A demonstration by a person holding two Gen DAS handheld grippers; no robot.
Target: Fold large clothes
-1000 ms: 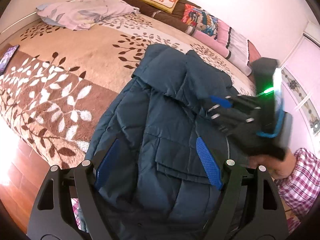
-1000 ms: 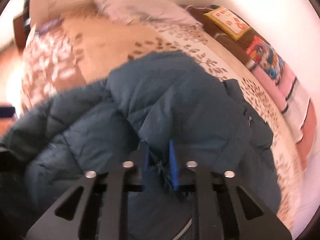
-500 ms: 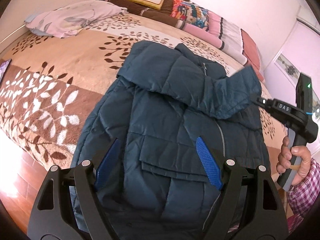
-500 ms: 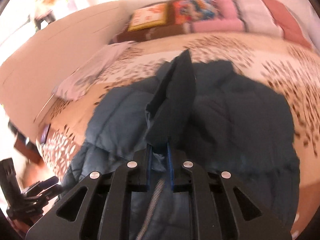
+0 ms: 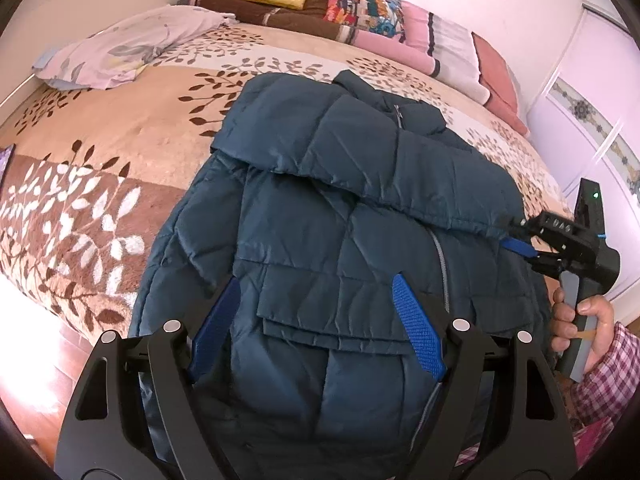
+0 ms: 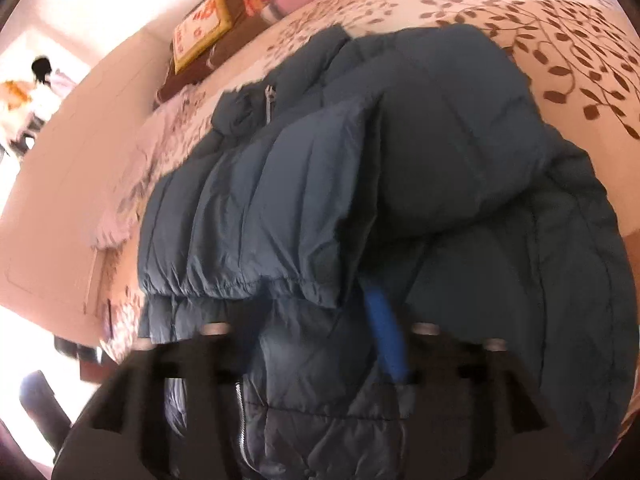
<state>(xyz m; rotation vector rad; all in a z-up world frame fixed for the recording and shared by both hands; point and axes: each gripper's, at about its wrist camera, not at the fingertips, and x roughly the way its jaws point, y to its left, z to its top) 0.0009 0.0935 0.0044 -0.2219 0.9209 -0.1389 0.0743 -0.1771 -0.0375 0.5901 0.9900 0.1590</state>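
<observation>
A dark blue puffer jacket point(image 5: 340, 232) lies front up on the bed, one sleeve point(image 5: 360, 160) folded across its chest. My left gripper point(image 5: 316, 320) is open and empty, hovering over the jacket's lower front and pocket. My right gripper point(image 5: 516, 236) shows at the right of the left wrist view, at the sleeve's cuff on the jacket's right side. In the blurred right wrist view the jacket point(image 6: 460, 160) fills the frame, the elastic cuff point(image 6: 240, 292) lies before the fingers and one blue pad point(image 6: 386, 336) shows, with the jaws apart.
The bed has a brown leaf-patterned blanket point(image 5: 100, 168). A lilac pillow point(image 5: 132, 48) lies at the back left and a row of folded quilts and cushions point(image 5: 360, 8) along the far wall. The wooden floor point(image 5: 36, 380) is at the lower left. A wardrobe point(image 5: 600, 112) stands right.
My right gripper carried the sleeve across the jacket to the right and laid it flat, then its jaws opened at the cuff. The left gripper stayed open over the lower front.
</observation>
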